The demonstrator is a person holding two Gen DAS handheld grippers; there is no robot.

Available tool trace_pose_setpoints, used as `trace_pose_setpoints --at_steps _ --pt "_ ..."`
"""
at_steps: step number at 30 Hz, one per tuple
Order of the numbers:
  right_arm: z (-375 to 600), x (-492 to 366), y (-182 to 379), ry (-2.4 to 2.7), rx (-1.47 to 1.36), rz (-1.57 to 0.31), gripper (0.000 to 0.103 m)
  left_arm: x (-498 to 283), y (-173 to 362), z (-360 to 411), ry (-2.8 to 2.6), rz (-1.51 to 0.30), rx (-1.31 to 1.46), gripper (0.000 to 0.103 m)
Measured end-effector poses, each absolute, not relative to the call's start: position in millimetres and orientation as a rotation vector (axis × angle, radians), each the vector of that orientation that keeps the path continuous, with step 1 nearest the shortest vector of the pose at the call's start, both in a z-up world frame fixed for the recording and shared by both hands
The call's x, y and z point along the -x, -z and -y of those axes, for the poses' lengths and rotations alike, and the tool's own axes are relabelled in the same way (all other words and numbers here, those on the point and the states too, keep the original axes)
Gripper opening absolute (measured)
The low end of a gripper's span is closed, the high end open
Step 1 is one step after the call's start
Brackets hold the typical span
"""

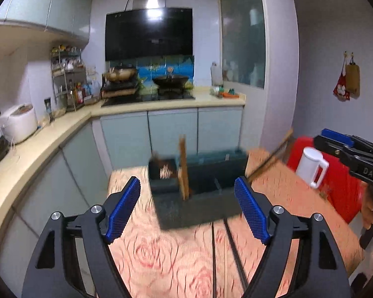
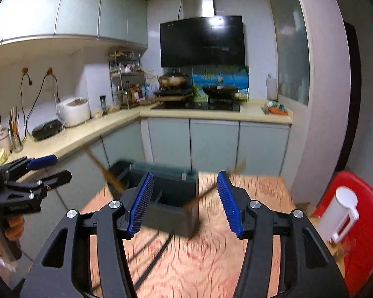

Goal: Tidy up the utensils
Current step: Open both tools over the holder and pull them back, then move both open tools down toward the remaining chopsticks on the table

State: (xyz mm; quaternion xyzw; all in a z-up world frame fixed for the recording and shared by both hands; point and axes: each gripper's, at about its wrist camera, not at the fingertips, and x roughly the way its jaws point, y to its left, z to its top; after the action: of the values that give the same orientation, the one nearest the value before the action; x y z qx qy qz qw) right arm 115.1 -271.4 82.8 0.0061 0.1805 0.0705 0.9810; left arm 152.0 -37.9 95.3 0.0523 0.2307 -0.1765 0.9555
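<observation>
On the rose-patterned table (image 1: 176,260), a dark green organizer box (image 1: 199,196) is sitting near the far edge; taking it as the landmark. Wooden utensil (image 1: 184,168) is standing upright in the box, near the divider beside its left compartment. Second wooden utensil (image 2: 201,196) is leaning over the box's right end, handle pointing up and right. Both are motion-blurred, type unclear. Left gripper (image 1: 187,208) is hovering just short of the box, blue pads spread wide, nothing between them. Right gripper (image 2: 185,203) is also facing the box, fingers parted, not pinching anything. White jug (image 1: 312,166) is standing on a red stool (image 1: 340,181), well right of the box. Two black chopsticks (image 1: 223,250) are lying on the table on the near side of the box.
</observation>
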Motion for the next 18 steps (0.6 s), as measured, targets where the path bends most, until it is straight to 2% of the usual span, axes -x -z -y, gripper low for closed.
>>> trace_pose_setpoints --at_steps 12,18 --pt "244.2 -63.4 50.0 -0.171 0.013 -0.603 0.052 -97.3 18.9 7.6 0.292 -0.642 -0.166 0.076" --pt "218.0 -47.6 85.3 -0.187 0.087 -0.649 0.052 -70.1 57.0 10.7 0.305 -0.678 -0.225 0.076"
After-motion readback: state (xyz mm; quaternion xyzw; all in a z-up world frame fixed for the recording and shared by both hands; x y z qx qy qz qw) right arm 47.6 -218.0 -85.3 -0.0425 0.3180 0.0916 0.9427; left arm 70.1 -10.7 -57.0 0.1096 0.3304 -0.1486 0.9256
